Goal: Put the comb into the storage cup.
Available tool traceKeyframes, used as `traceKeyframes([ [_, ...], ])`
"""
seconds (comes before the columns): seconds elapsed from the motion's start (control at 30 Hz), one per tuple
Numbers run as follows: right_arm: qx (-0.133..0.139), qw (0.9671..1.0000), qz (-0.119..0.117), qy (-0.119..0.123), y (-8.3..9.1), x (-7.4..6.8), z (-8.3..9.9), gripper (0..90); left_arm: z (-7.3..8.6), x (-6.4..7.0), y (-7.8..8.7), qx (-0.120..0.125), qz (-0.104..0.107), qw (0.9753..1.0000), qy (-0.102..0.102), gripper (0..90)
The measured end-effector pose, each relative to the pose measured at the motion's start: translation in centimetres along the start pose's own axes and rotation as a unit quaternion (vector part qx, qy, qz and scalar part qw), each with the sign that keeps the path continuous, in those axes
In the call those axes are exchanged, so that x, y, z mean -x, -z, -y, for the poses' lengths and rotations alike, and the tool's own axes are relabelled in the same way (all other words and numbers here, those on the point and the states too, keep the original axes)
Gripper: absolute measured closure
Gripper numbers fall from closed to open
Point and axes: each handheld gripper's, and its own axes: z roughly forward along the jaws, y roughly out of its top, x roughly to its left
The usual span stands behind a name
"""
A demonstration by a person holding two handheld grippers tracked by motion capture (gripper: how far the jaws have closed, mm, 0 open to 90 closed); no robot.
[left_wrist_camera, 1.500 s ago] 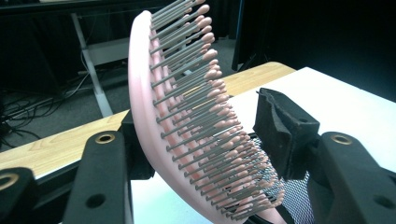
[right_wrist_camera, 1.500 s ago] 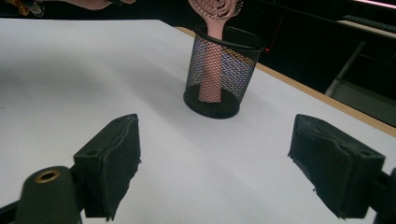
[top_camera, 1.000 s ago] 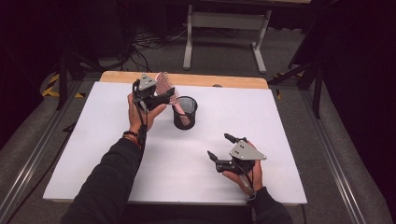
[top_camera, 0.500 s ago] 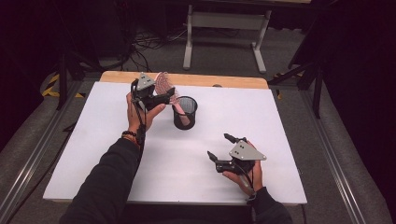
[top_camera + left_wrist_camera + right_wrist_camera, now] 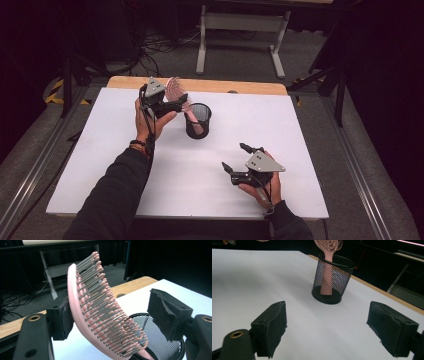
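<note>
White table (image 5: pixel 125 165) bare all round – sole obstacle mesh cup (image 5: pixel 198 121) holding pink hairbrush (image 5: pixel 176 90).

hairbrush (image 5: pixel 327 262) head beyond top edge

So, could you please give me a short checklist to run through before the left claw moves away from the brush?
1. Pink hairbrush handle down inside the mesh cup: ok.
2. Cup upright on the white table: ok.
3. Left claw open: ok; one pad seems against the brush's back, the other apart.
4. Brush stands unaided: cannot tell.
5. Right claw open, well apart from the cup: ok.
</note>
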Motion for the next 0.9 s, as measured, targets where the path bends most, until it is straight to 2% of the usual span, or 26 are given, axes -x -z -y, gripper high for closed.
traceKeyframes([
  [0.43,-0.001,1.0000,0.000,0.002,-0.1,0.0,0.0,16.6,-0.5,-0.3,0.8,0.007,0.009,0.9999,-0.004,23.3],
  [0.9,-0.002,1.0000,-0.001,0.006,-0.1,-0.1,0.0,16.6,-1.0,-0.3,1.7,0.009,0.009,0.9996,-0.026,20.3],
])
